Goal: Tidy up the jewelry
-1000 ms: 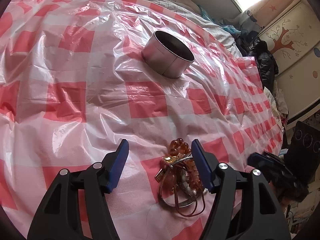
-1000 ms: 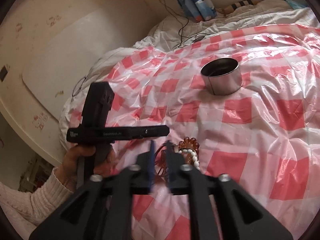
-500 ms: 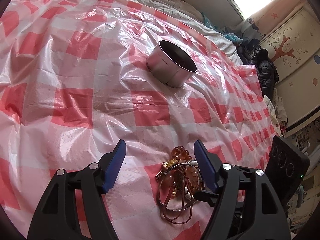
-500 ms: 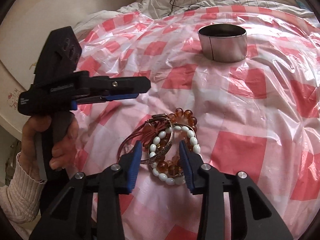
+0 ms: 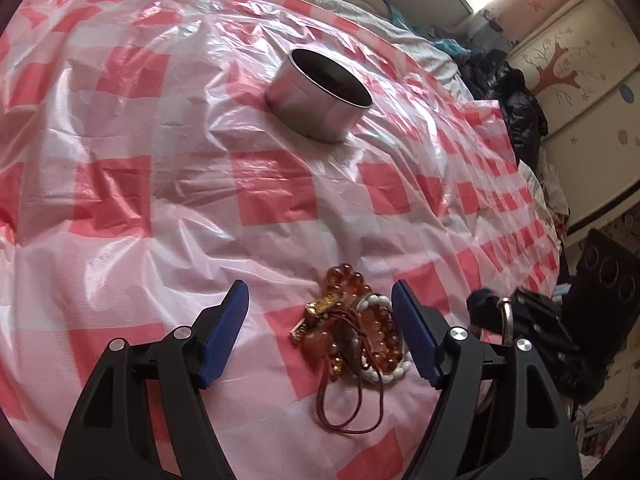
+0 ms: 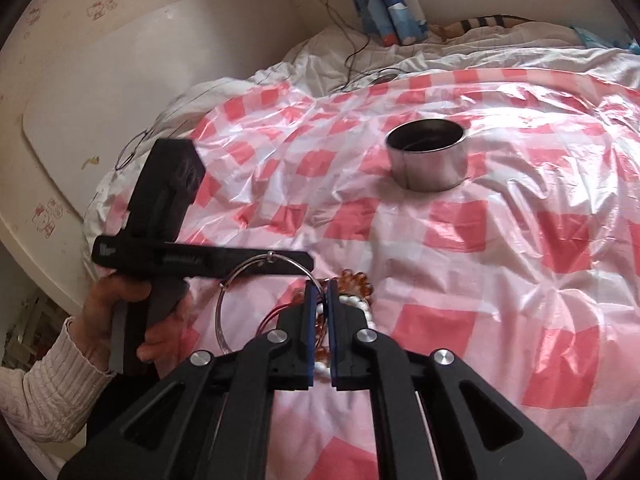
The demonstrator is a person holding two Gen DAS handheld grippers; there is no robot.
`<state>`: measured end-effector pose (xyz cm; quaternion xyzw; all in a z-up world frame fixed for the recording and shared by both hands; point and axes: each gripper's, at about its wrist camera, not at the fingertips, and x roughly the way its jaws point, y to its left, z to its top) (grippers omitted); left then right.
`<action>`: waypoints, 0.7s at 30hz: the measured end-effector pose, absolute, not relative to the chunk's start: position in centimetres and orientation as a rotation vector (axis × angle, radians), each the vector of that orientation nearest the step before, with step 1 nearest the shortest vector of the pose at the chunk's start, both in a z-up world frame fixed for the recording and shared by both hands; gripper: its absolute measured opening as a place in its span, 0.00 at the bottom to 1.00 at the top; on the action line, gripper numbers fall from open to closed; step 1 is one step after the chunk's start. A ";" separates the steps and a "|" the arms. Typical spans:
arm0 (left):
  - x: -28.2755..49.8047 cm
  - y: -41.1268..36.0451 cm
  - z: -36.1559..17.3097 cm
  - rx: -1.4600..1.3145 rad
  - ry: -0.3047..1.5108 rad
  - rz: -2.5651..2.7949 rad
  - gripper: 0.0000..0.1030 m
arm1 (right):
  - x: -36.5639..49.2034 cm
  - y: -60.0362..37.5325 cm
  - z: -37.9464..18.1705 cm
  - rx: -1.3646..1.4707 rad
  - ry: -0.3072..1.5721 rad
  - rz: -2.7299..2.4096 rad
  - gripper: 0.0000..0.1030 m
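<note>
Left gripper [image 5: 320, 320] hangs spread wide and opening over the bracelet pile [image 5: 360, 336] on the checkered sheet [image 5: 160, 200]. Right gripper [image 6: 319, 286] is pinching the thin silver bangle [image 6: 240, 280]. I'd lift it slow and straight so it doesn't snag, then carry it to the steel tin [image 6: 428, 160].

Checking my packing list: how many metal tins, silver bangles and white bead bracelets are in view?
metal tin: 1
silver bangle: 1
white bead bracelet: 1
Total: 3
</note>
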<state>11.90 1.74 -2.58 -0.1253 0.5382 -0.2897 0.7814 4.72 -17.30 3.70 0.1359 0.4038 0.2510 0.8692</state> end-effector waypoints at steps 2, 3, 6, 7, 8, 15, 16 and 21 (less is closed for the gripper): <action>11.2 0.4 -2.8 -0.167 1.174 -0.629 0.68 | 4.9 -18.8 4.0 0.348 0.812 0.501 0.05; 10.8 -0.1 -2.9 -0.126 1.176 -0.636 0.68 | 5.0 -19.5 4.1 0.377 0.799 0.489 0.06; 9.9 -1.2 -2.8 -0.051 1.161 -0.687 0.59 | 5.3 -20.9 4.2 0.434 0.781 0.466 0.06; 9.7 -1.4 -2.8 -0.035 1.160 -0.703 0.48 | 5.3 -21.2 4.3 0.445 0.777 0.465 0.06; 9.6 -1.4 -3.0 -0.014 1.171 -0.712 0.27 | 5.4 -21.3 4.3 0.452 0.776 0.464 0.06; 9.8 0.3 -1.9 -0.047 1.136 -0.717 0.16 | 5.3 -21.9 4.3 0.482 0.769 0.458 0.06; 10.1 0.8 -1.6 -0.083 1.136 -0.730 0.16 | 5.3 -22.1 4.3 0.490 0.766 0.461 0.06; 11.0 2.2 -0.6 -0.191 1.096 -0.754 0.16 | 5.5 -22.2 4.4 0.503 0.758 0.457 0.06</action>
